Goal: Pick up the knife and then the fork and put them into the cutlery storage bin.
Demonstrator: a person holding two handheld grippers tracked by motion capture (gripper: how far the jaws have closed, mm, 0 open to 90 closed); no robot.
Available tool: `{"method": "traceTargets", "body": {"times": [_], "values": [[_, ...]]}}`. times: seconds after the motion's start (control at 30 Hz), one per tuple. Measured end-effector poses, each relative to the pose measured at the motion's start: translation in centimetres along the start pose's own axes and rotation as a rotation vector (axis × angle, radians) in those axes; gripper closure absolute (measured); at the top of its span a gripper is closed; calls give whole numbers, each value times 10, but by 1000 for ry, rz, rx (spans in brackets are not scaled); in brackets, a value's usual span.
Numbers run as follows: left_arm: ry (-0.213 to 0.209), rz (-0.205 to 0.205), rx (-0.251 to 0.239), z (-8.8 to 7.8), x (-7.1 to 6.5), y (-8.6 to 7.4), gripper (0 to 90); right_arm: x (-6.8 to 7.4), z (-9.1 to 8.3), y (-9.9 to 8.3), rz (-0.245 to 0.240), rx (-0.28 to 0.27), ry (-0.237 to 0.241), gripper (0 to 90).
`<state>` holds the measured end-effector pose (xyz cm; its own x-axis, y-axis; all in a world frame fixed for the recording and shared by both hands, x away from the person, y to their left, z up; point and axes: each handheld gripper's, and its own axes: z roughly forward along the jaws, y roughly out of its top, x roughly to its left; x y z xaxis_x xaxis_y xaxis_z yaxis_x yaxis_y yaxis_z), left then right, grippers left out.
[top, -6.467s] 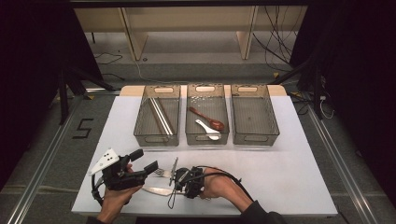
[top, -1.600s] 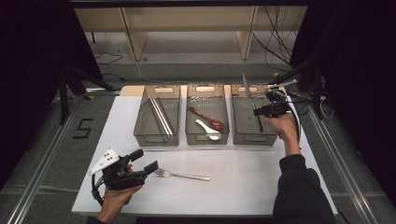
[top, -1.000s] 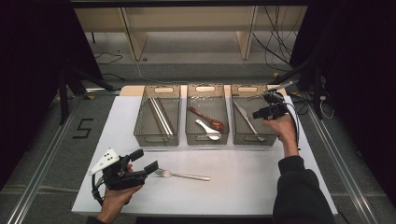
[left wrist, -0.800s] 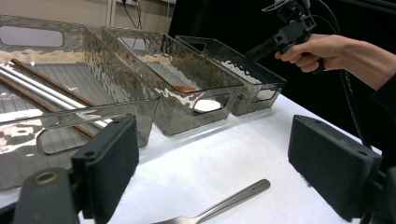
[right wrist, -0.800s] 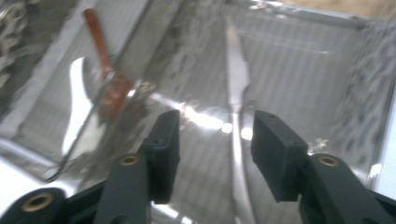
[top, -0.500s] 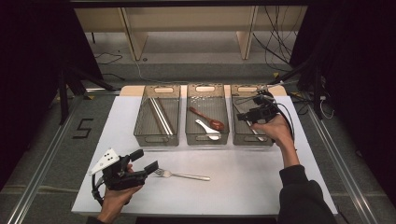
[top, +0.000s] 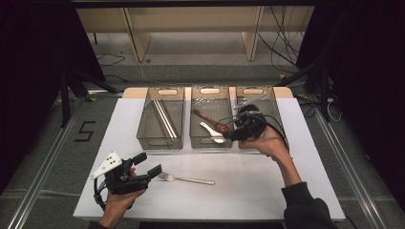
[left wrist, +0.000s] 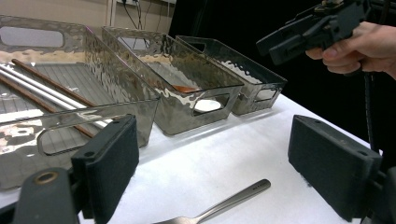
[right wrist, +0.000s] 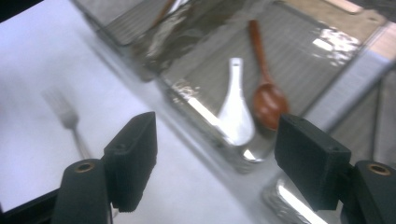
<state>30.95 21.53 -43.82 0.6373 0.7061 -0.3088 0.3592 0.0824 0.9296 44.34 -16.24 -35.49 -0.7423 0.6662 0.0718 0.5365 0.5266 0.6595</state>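
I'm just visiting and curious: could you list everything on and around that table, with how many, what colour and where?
Table: one, white, centre of room.
Bins: three, clear grey, in a row at the far edge.
Chopsticks: silver and brown, count unclear, left bin.
Spoons: two, middle bin; brown and white.
Fork: one, silver, on the table near the front.
Left gripper: black, open, beside the fork.
Right gripper: black, open and empty, jaws just opening, over the bins.

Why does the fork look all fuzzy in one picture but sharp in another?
In the right gripper view the fork is smeared by motion blur, and so are the bins; in the left gripper view its handle looks crisp, with wavy glare on the clear bins; the high view is dim but steady.
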Motion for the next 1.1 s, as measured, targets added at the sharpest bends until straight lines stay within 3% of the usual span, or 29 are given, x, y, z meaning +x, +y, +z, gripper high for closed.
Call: {"method": "traceTargets", "body": {"times": [0.17,0.4,0.8,1.1], "values": [[0,1,0,0,0,0,159,24,14,-1,-78,43,50,307],[-2,0,-1,0,0,0,159,51,38,-2,-139,114,91,307],[-2,1,-1,0,0,0,159,82,75,-9,-226,203,151,323],[0,1,0,0,0,0,159,101,98,-14,-294,281,167,360]]}}
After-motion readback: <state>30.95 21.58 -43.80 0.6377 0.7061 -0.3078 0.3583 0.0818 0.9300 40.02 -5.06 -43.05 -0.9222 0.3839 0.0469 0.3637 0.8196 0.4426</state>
